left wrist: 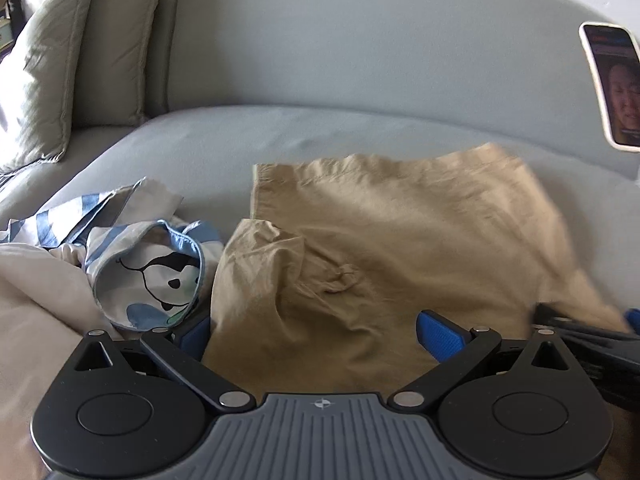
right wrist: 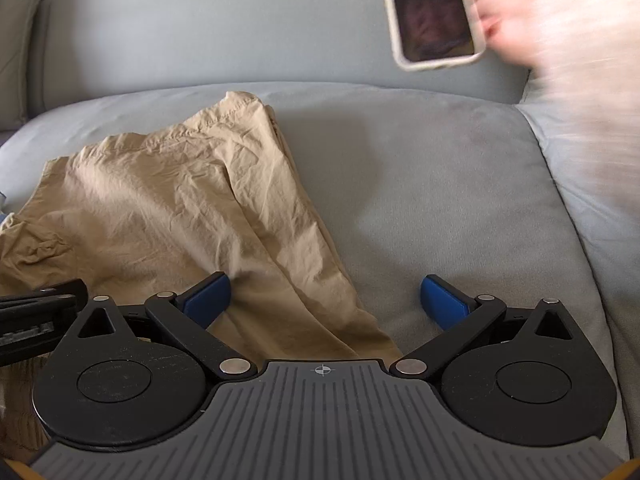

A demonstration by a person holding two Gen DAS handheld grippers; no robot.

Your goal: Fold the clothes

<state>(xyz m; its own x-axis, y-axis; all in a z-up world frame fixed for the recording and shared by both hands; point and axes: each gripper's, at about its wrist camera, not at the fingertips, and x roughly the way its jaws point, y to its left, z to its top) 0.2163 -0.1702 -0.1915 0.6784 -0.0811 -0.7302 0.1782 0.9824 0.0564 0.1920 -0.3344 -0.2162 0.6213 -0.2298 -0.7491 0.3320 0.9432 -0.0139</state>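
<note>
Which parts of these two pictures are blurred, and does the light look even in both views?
Right wrist view: the hand beside the phone is smeared by motion; the tan garment is sharp, the light soft and even. Left wrist view: the garment's right edge is blurred, bright light falls on the pillow, and the fisheye bends the sofa back.

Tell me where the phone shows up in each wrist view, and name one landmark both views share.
Left wrist view: the phone sits at the far right edge, against the sofa backrest.
Right wrist view: the phone is at the top, right of centre, with a blurred hand beside it.
Shared landmark: the tan garment spread on the grey seat cushion.
</note>
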